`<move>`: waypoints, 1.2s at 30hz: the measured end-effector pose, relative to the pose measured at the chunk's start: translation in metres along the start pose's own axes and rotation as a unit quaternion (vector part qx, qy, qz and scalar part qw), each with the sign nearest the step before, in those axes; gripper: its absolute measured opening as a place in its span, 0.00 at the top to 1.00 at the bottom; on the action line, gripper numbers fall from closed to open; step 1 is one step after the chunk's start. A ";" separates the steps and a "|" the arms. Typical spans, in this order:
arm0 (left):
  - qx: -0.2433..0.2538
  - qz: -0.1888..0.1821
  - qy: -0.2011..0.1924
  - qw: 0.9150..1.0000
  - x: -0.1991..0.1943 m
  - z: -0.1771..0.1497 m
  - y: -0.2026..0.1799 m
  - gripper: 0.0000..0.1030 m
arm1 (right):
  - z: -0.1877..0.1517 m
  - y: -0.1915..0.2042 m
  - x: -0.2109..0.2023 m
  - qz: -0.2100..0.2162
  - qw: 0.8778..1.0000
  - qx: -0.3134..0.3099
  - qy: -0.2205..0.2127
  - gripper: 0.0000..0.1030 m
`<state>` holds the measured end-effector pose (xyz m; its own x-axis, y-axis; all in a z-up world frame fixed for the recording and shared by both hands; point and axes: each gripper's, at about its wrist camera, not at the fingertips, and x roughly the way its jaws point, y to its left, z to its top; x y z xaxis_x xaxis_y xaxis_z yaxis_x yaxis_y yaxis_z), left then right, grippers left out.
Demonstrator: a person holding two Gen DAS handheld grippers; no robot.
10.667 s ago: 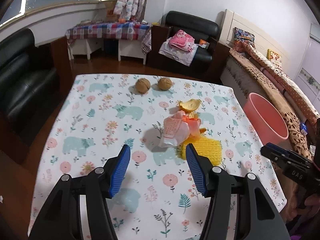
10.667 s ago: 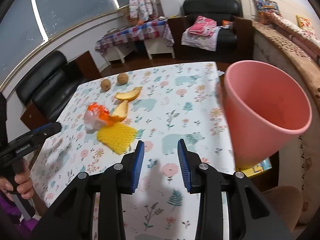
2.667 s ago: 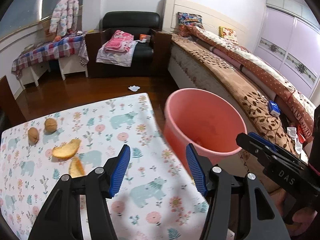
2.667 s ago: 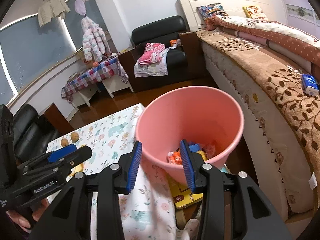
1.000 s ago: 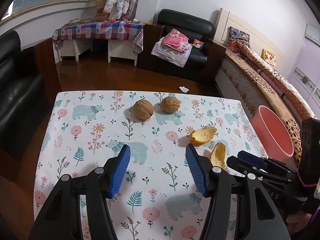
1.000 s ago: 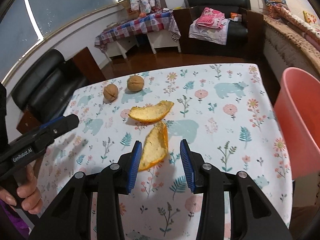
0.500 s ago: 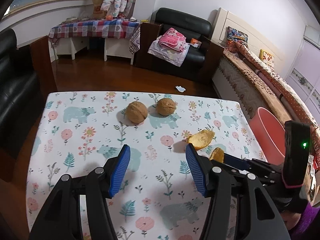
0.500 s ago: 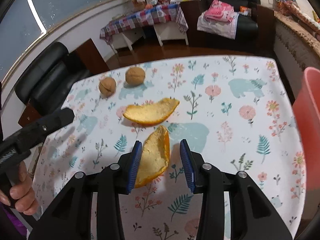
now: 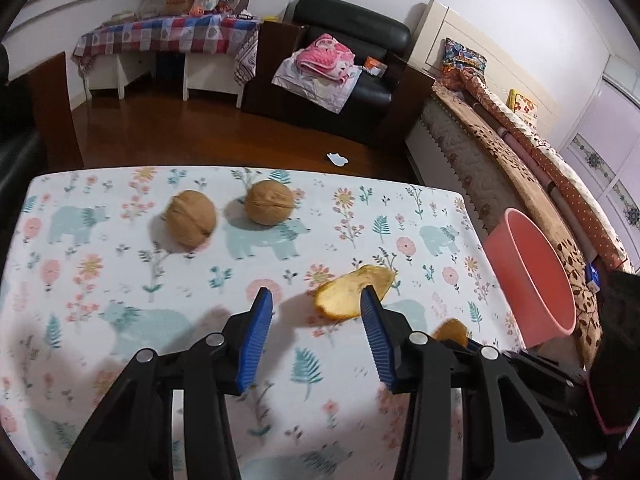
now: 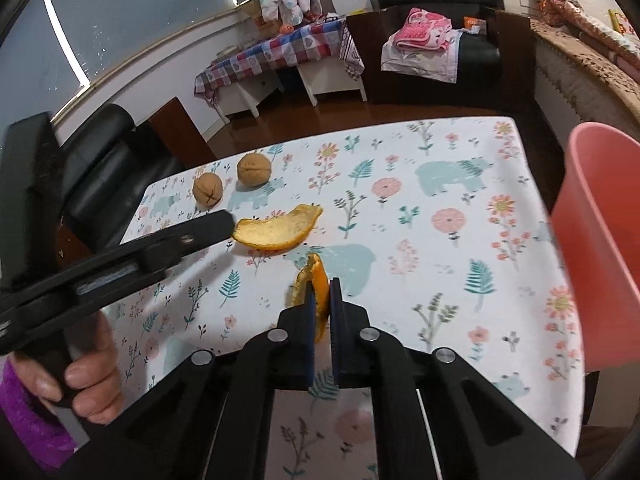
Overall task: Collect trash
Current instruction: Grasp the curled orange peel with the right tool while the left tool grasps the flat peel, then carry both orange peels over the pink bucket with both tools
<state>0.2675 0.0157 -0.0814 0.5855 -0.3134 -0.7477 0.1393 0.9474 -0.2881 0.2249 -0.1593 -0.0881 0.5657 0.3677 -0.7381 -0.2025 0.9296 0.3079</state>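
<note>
Two orange peels lie on the flowered tablecloth [image 9: 120,320]. The larger peel [image 9: 352,290] sits just ahead of my left gripper [image 9: 316,306], partly between its blue pads; the jaws are closing and do not press on it. In the right wrist view that gripper's tip [image 10: 222,222] rests beside the same larger peel [image 10: 280,230]. My right gripper [image 10: 321,290] is shut on the smaller peel [image 10: 311,272], which stands on edge between its pads. A pink bin [image 10: 600,240] stands off the table's right edge.
Two walnuts [image 9: 191,218] [image 9: 269,203] sit near the table's far edge. A person's hand [image 10: 88,384] holds the left gripper's handle. The pink bin [image 9: 532,276] stands between the table and a bed. Sofas and a checked side table lie beyond.
My right jaws have closed on the smaller peel. My left gripper has moved forward and down to the larger peel, and its jaws have narrowed.
</note>
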 end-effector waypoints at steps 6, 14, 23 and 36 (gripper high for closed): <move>-0.014 0.012 0.019 1.000 0.027 0.002 -0.009 0.72 | -0.003 -0.011 -0.011 -0.014 1.000 0.005 -0.006 0.94; -0.010 0.033 0.015 0.999 0.025 -0.005 -0.018 0.93 | -0.005 -0.023 -0.026 -0.018 1.000 0.009 -0.020 0.94; 0.004 0.038 -0.016 0.999 -0.021 -0.007 -0.043 0.93 | -0.011 -0.027 -0.053 -0.016 0.999 0.011 -0.039 0.94; 0.049 0.020 -0.029 0.998 -0.052 -0.011 -0.111 0.93 | -0.017 -0.055 -0.101 -0.039 0.996 0.036 -0.075 0.94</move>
<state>0.2126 -0.0743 -0.0169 0.6378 -0.2728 -0.7203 0.1903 0.9620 -0.1958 0.1653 -0.2470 -0.0408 0.6915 0.2807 -0.6656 -0.0974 0.9492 0.2991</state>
